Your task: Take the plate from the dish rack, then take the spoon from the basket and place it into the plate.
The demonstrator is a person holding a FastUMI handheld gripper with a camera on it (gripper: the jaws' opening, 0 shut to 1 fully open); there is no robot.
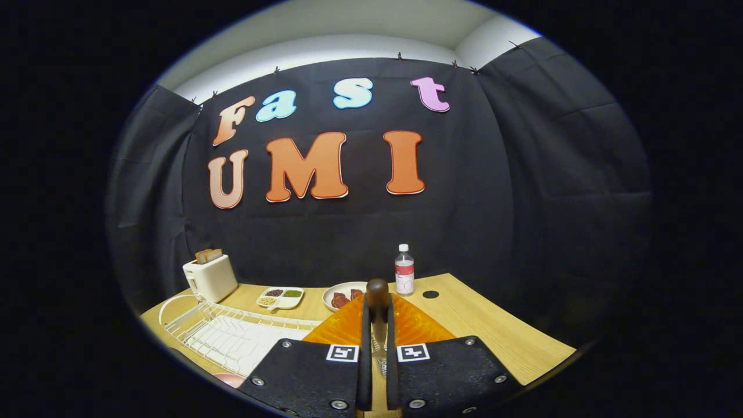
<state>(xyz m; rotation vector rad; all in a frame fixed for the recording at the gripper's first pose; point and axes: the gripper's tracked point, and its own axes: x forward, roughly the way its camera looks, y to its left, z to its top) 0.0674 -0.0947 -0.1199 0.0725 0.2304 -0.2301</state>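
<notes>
My gripper is shut on the spoon. Its rounded brown handle end sticks up just beyond the fingertips, and its metal part runs back between the fingers. Under and just ahead of the fingers an orange ribbed plate lies on the wooden table, showing on both sides of them. I cannot tell whether the spoon touches the plate. The white wire dish rack stands to the left of the plate, and nothing shows in its slots.
Beyond the rack stands a white toaster with bread in it. Along the table's back are a small divided dish of beans, a white plate with brown food, a clear bottle and a round black hole.
</notes>
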